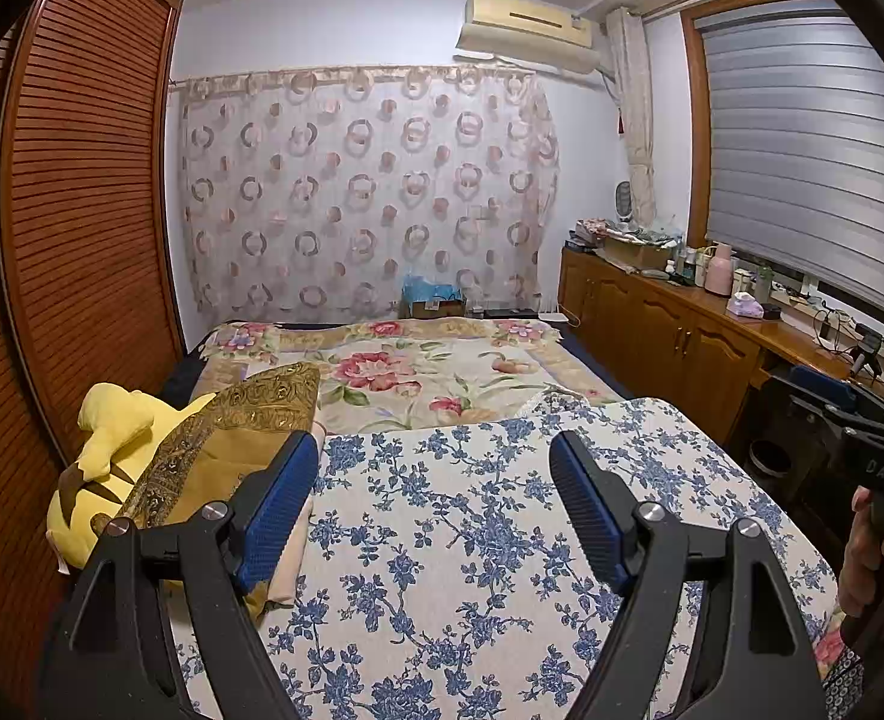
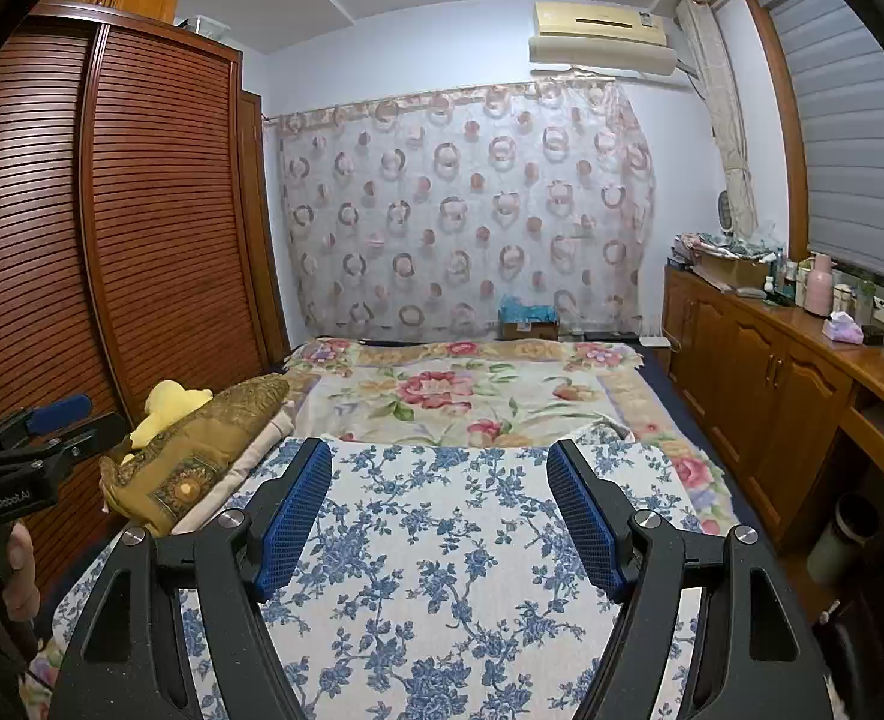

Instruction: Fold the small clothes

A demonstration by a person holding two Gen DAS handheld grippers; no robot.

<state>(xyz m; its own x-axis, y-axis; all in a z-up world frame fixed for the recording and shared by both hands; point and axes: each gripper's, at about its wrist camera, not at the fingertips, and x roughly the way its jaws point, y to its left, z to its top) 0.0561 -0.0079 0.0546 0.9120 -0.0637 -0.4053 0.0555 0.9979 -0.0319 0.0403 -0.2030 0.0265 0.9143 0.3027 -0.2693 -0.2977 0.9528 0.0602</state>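
Left wrist view: your left gripper and right gripper both hover with fingers spread wide, holding nothing, over the blue-floral cloth lying flat on the bed straight ahead and below. It's smooth, its long axis unclear; neither hand looks nearer. No other small garment shows.

Cushion left of cloth (toy behind), on bed.

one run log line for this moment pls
stage: before first grasp | left gripper: open, empty | right gripper: open, empty | both over blue floral cloth on bed | small clothes: none in view
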